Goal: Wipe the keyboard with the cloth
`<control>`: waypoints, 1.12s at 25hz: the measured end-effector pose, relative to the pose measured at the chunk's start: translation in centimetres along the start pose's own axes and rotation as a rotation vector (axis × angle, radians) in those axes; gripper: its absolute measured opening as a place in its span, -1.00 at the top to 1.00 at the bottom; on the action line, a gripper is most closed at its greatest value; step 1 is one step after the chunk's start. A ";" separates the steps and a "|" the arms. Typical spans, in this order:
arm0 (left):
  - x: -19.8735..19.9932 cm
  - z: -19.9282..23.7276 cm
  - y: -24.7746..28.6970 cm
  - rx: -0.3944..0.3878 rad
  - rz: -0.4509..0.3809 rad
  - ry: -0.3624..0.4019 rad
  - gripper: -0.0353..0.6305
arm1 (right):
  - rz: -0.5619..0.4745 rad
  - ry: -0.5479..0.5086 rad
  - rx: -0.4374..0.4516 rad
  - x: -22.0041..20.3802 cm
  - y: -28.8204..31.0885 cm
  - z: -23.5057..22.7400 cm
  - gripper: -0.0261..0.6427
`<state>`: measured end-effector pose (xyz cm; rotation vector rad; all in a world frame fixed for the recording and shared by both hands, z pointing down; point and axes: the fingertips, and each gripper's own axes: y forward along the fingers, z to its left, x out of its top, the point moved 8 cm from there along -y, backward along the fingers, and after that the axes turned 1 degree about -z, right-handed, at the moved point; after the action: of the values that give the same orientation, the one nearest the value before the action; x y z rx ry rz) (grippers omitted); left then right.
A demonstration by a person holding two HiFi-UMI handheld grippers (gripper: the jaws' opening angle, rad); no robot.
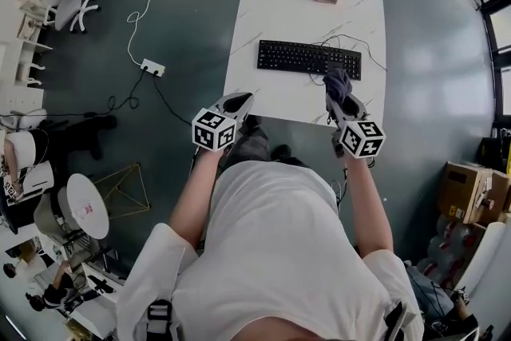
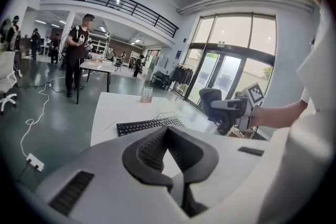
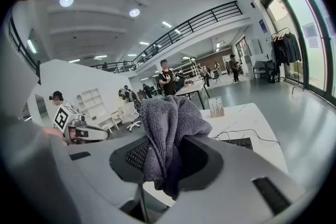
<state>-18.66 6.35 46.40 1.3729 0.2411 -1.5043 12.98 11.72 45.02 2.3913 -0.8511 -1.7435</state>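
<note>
The keyboard point(image 1: 309, 59) is black and full-sized. It lies flat on the white marbled tabletop point(image 1: 271, 12), long side across, right of the middle. A thin dark cable point(image 1: 351, 40) trails from behind it and loops over the surface. The cloth point(image 1: 337, 85) is a grey-purple terry rag, bunched up and pinched between the jaws of the right gripper point(image 3: 165, 149). Its bulk swells above the jaws and a tail hangs below. It is held near the keyboard's right end, on the person's side, apart from the keys
</note>
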 end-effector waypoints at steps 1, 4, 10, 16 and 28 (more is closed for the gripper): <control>0.1 -0.5 -0.5 0.000 -0.005 0.002 0.87 | -0.010 -0.002 0.003 0.1 -0.5 0.1 0.53; 0.4 -1.4 -2.0 -0.002 -0.024 0.003 0.87 | -0.042 -0.004 0.012 0.7 -1.6 0.6 0.53; 1.1 -1.7 -4.0 -0.004 -0.044 0.021 0.87 | -0.074 -0.030 0.013 1.7 -2.5 2.0 0.53; 1.0 -0.7 -4.8 -0.037 -0.028 0.033 0.87 | -0.095 -0.069 -0.021 2.4 -3.5 3.3 0.53; 3.9 1.8 -5.3 -0.070 -0.032 0.072 0.87 | -0.145 -0.079 -0.072 4.2 -3.9 4.5 0.53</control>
<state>-23.10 5.31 41.32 1.3738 0.3598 -1.4611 11.35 14.24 38.39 2.4068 -0.6254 -1.8969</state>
